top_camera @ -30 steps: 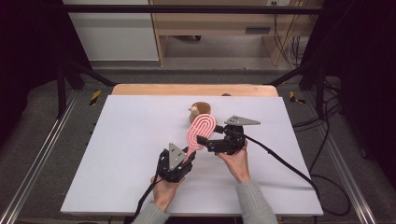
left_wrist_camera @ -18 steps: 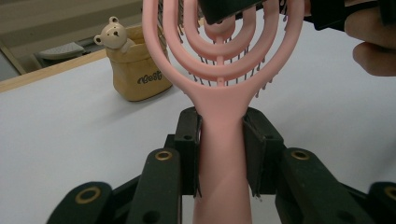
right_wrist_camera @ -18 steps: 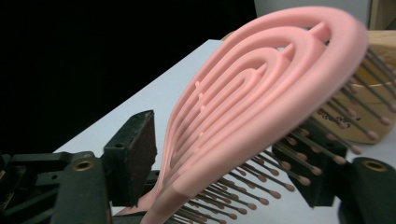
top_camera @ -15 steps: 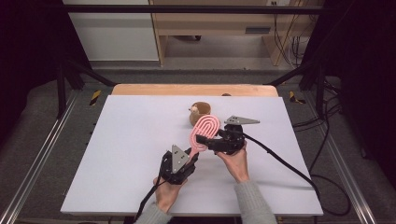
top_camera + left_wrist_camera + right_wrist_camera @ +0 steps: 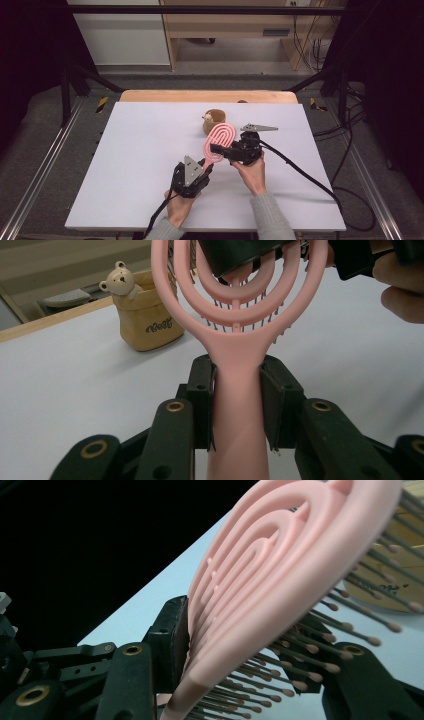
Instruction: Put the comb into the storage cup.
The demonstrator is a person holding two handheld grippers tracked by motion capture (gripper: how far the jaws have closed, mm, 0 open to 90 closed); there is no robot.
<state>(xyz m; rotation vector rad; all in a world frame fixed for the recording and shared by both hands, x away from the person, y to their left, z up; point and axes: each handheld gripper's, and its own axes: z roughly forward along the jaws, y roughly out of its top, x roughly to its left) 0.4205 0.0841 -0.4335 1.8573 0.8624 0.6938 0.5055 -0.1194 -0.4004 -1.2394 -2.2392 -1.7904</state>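
Note:
A pink hairbrush (image 5: 220,139) with a looped open head is held off the white table (image 5: 140,150) between both grippers. My left gripper (image 5: 204,167) is shut on its handle (image 5: 237,405), pads pressed on both sides. My right gripper (image 5: 216,148) comes in from the right and has just been closing on the brush head (image 5: 280,580). One pad lies against the head's smooth back and the other meets the bristle tips (image 5: 305,682). A tan pouch with a small bear figure (image 5: 145,315) stands just behind the brush (image 5: 212,120).
A wooden strip (image 5: 200,96) runs along the table's far edge. Black cables (image 5: 300,170) trail from the grippers across the right and near parts of the table. Dark frame posts stand at both sides.
The right gripper's jaws have narrowed around the brush head. Both hands and the brush have stayed in about the same place.

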